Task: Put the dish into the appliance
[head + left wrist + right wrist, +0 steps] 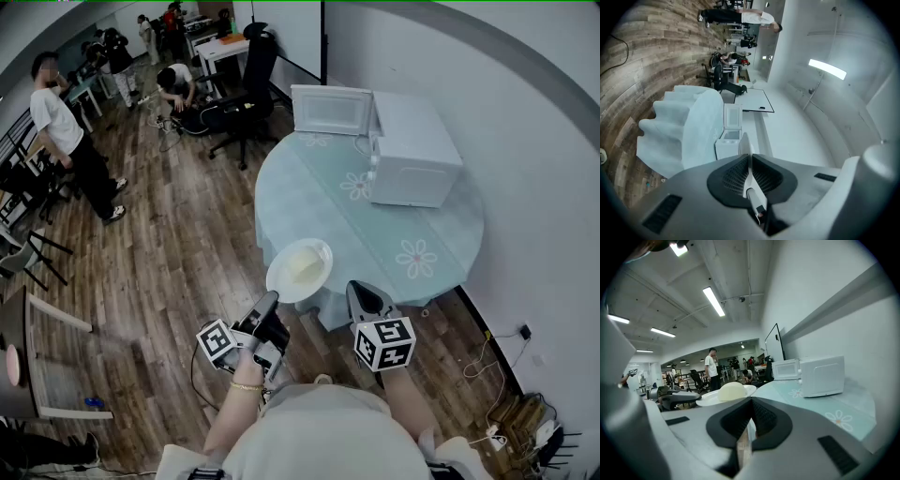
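A white plate (300, 270) carrying a pale yellow mound of food hangs just off the near edge of the round table (328, 202). My left gripper (271, 300) is shut on its near rim. In the left gripper view the plate (745, 149) appears edge-on between the pads of the left gripper (749, 163). The white microwave (403, 148) stands at the table's far side with its door (330, 110) swung open. My right gripper (359, 291) hovers to the right of the plate, shut and empty. From the right gripper (750, 405) I see the plate (725, 393) and the microwave (819, 376).
A pale blue cloth with flower prints covers the table. A white wall (525, 187) runs close behind it on the right. A black office chair (246, 89) stands at the far left of the table. Several people (66, 127) are across the wood floor.
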`<control>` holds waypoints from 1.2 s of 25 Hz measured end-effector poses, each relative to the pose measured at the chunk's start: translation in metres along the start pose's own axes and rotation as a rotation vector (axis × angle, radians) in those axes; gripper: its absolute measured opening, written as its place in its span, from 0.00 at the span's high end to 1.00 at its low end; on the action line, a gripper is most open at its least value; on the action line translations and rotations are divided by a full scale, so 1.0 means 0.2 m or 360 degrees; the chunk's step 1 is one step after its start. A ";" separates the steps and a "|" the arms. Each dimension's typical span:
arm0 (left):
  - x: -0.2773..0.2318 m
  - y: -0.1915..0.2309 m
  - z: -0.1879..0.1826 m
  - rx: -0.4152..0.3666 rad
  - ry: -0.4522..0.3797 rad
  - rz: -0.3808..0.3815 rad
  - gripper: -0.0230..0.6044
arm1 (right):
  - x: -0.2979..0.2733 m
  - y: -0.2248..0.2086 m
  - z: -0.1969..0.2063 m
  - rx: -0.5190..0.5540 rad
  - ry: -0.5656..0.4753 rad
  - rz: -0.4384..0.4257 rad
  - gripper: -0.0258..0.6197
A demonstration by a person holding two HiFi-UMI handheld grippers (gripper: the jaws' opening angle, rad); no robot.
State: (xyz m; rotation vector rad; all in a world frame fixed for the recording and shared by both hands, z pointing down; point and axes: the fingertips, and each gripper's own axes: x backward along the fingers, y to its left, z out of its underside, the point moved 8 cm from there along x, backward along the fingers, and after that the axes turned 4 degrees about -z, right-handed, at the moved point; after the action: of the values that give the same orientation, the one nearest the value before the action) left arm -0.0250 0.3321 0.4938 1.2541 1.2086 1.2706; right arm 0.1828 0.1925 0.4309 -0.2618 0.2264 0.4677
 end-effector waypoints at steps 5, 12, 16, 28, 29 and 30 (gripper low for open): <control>0.00 0.00 -0.01 -0.0004 0.0013 0.0007 0.92 | -0.01 0.00 0.00 -0.0023 0.0000 -0.0006 0.95; -0.02 0.00 -0.02 0.0007 0.0014 0.0014 0.92 | -0.02 0.01 0.00 0.0004 0.0026 -0.0016 0.95; -0.04 0.01 -0.01 0.0007 0.0017 0.0010 0.92 | -0.03 -0.01 0.01 0.0008 0.0043 -0.0031 0.95; -0.10 0.02 -0.01 0.0025 -0.0021 0.0027 0.91 | -0.07 -0.08 0.00 -0.0049 0.0034 -0.0052 0.95; -0.10 0.02 -0.02 0.0028 -0.0025 0.0028 0.91 | -0.08 -0.08 0.00 -0.0050 0.0035 -0.0052 0.95; -0.11 0.02 -0.03 0.0029 -0.0029 0.0029 0.91 | -0.09 -0.08 0.00 -0.0051 0.0035 -0.0052 0.95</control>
State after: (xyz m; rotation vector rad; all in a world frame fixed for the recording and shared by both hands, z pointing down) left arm -0.0294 0.3092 0.4968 1.2900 1.2010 1.2613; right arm 0.1748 0.1702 0.4383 -0.3017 0.2362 0.4367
